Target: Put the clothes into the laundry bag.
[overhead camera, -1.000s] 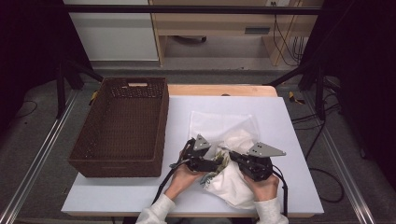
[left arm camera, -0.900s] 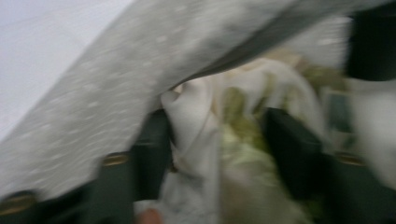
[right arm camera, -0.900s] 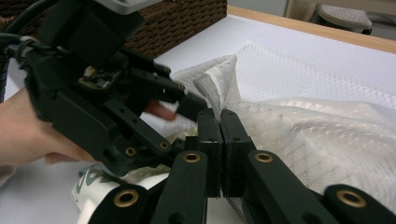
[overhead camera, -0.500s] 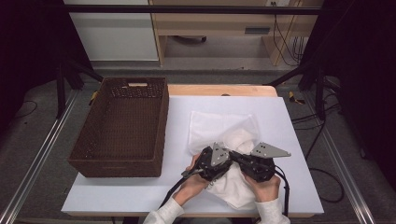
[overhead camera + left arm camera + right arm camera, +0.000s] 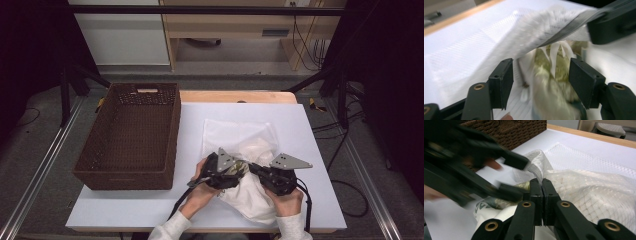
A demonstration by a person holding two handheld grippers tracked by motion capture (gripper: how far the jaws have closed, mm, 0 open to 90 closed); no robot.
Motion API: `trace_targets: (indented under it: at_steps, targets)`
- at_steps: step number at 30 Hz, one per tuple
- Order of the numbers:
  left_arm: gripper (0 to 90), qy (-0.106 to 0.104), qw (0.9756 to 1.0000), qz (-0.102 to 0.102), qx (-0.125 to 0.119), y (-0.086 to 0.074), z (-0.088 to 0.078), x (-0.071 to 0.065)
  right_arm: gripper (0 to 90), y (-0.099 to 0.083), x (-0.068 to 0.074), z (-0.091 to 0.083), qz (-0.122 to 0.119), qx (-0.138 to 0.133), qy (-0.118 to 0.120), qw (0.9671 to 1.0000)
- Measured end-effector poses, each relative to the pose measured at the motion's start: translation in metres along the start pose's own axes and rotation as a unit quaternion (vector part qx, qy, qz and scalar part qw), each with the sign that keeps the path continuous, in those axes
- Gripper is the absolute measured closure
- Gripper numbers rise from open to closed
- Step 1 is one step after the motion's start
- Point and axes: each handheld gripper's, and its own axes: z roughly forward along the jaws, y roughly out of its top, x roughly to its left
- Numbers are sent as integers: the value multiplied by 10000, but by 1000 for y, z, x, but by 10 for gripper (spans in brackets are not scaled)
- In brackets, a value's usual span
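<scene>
My right tongs (image 5: 542, 185) pinch the white mesh laundry bag's (image 5: 584, 187) edge; my left tongs (image 5: 541, 77), just opening, straddle the greenish cloth (image 5: 549, 82) inside.

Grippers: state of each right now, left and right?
Left gripper: open, jaws just opened wider, astride the patterned cloth in the mesh bag, pads not pressing it.
Right gripper: shut on the mesh bag's edge.

left hand-held gripper (image 5: 239, 169): jaws apart, just been opening | right hand-held gripper (image 5: 252, 168): jaws clamped together
</scene>
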Motion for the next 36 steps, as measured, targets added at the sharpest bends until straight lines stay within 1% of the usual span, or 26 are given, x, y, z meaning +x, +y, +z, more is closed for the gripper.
trace_targets:
  at_steps: [1, 2, 3, 5, 7, 8, 9, 10, 11, 14, 15, 16, 18, 19, 20, 22, 23, 24, 25, 26, 29, 31, 32, 34, 35, 36]
  targets:
    - [366, 62, 10000, 5, -68, -2, -13, 5, 890, 0, -1, -2, 24, -16, -8, 10000]
    - [383, 298, 9995, 60, -25, -8, -26, 13, 889, 0, -1, -2, 28, -28, -12, 10000]
    - [423, 435, 9990, 52, 70, -13, -29, 17, 889, 0, -1, -3, 25, -29, -27, 10000]
    - [496, 537, 9979, -53, 354, -23, -25, 24, 889, 0, -1, -1, 7, -2, -29, 10000]
    - [548, 595, 9967, -89, 542, -32, -14, 25, 890, 0, 1, 1, -2, 53, -40, 10000]
    - [555, 567, 9965, -133, 606, -36, -7, 26, 890, 0, 2, 2, -1, 67, -47, 10000]
    - [557, 491, 9960, -257, 700, -39, 1, 26, 890, 0, 2, 3, -24, 65, -45, 10000]
    - [554, 491, 9960, -257, 700, -39, 1, 26, 890, 0, 2, 3, -24, 65, -45, 10000]
    - [544, 413, 9960, -292, 737, -42, 11, 23, 890, 0, 2, 2, 7, 64, -40, 10000]
    - [510, 389, 9961, -247, 754, -44, 19, 19, 889, 0, 0, 1, 17, 28, -23, 10000]
    - [501, 362, 9956, -351, 785, -45, 26, 17, 889, 0, 0, 1, 20, 39, -27, 10000]
    - [494, 362, 9956, -351, 785, -45, 26, 17, 889, 0, 0, 1, 20, 39, -27, 10000]
    - [504, 349, 9939, -470, 938, -47, 32, 18, 889, 0, 0, 2, 16, 43, -19, 10000]
    - [533, 317, 9946, -489, 853, -49, 34, 19, 889, 0, 0, 3, 26, 41, -23, 10000]
    - [570, 342, 9948, -440, 854, -49, 34, 18, 889, 0, 1, 3, 43, 54, -17, 10000]
    - [734, 422, 9947, -300, 892, -47, 35, 13, 889, 0, 1, 3, 43, 58, -16, 10000]
    - [830, 549, 9939, -178, 945, -46, 35, 9, 889, 0, 0, 3, 45, 55, -19, 10000]
    - [890, 549, 9939, -178, 945, -46, 35, 9, 889, 0, 0, 3, 45, 55, -19, 10000]
    - [891, 634, 9931, -47, 981, -45, 35, 6, 889, 0, 0, 2, 45, 37, -29, 10000]
    - [891, 647, 9931, 5, 979, -45, 35, 5, 889, 0, 0, 2, 45, 37, -29, 10000]
    - [893, 603, 9943, 21, 883, -50, 17, 11, 889, 1, -1, -1, 62, 0, -48, 10000]
    - [894, 547, 9954, -47, 786, -53, 1, 16, 889, 1, -1, -2, 60, -25, -60, 10000]
    - [893, 547, 9954, -47, 786, -53, 1, 16, 889, 2, -1, -2, 43, -36, -57, 10000]
    - [894, 746, 9947, 10, 713, -53, -15, 22, 889, 2, 0, -1, 61, -27, -44, 10000]
    - [893, 746, 9947, 10, 713, -53, -15, 22, 889, 2, 0, -1, 61, -27, -44, 10000]
    - [893, 715, 9952, -130, 659, -51, -16, 25, 889, 2, 0, 0, 53, -26, -57, 10000]
